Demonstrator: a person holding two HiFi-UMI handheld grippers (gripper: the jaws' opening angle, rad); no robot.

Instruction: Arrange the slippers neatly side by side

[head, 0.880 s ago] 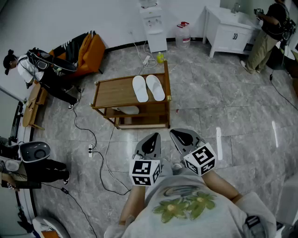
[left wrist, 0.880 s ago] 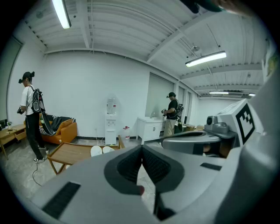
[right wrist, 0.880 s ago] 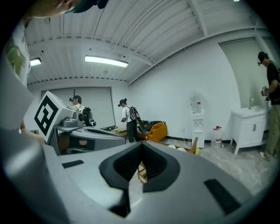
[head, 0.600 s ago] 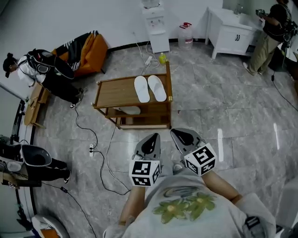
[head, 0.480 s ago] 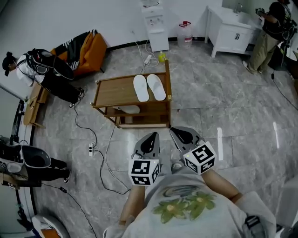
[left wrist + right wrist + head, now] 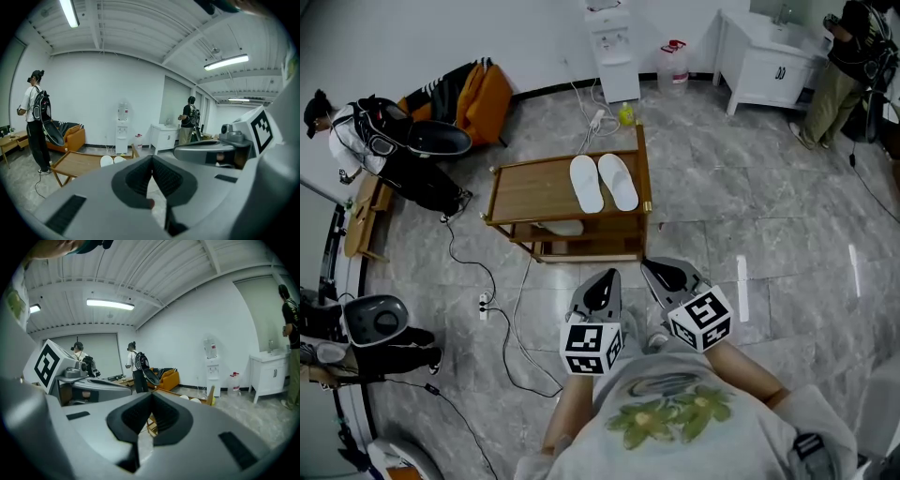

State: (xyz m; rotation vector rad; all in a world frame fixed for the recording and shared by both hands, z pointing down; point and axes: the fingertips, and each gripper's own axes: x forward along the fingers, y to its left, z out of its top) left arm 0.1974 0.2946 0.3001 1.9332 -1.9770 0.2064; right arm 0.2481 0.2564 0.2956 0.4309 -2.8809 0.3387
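Slippers already lie side by side on the table at upper centre, so I hold the left gripper and right gripper clenched, empty, low by my chest, well apart from them.

Water dispenser; orange sofa; white cabinet

Far left: the person in the white shirt is turning, and the dark oval pack on their back is swinging out flat. Lower left: the grey rounded object is drifting lower in my head view.
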